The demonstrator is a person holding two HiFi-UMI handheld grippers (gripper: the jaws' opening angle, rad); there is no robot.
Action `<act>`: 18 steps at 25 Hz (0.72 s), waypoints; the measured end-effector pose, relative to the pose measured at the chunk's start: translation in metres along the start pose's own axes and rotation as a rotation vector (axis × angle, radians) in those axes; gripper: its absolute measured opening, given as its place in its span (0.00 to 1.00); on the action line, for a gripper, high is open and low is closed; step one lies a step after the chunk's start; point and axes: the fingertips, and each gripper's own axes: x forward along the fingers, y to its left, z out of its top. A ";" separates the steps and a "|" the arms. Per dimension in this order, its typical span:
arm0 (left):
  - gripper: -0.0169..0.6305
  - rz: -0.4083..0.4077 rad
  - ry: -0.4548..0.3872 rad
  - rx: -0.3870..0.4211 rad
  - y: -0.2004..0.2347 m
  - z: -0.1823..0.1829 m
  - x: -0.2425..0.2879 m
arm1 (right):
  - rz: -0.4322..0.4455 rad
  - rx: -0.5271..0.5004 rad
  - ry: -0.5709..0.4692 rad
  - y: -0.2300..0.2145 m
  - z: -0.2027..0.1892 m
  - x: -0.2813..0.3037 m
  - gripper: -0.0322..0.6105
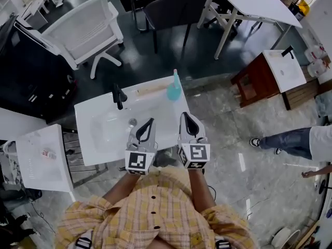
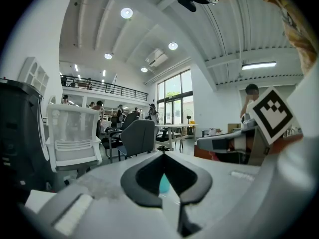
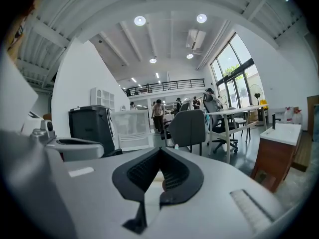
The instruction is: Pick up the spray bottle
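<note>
The teal spray bottle (image 1: 174, 90) stands upright at the far right corner of the white sink counter (image 1: 166, 123). Both grippers hover over the counter's near edge and point toward the bottle, well short of it. My left gripper (image 1: 150, 121) is shut with nothing held, over the basin's right side. Through the gap behind its closed jaws, the left gripper view (image 2: 163, 154) shows a patch of the teal bottle (image 2: 164, 184). My right gripper (image 1: 185, 115) is shut and empty too, just right of the left one, and its tips meet in the right gripper view (image 3: 160, 150).
A black faucet (image 1: 119, 95) stands at the back of the basin, and a wooden stick (image 1: 150, 91) lies beside the bottle. Beyond the sink are a white chair (image 1: 83, 30), a dark chair (image 1: 174, 8) and a wooden cabinet (image 1: 262, 77). A person's legs (image 1: 288, 141) are at the right.
</note>
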 end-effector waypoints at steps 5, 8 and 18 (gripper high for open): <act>0.02 0.011 0.011 0.007 -0.001 -0.009 0.017 | 0.014 -0.005 0.003 -0.008 -0.005 0.022 0.05; 0.02 0.018 0.016 0.007 0.001 -0.013 0.024 | 0.024 -0.009 0.005 -0.010 -0.010 0.036 0.05; 0.02 0.056 0.028 -0.014 0.013 -0.025 0.049 | 0.057 -0.014 0.030 -0.018 -0.020 0.083 0.16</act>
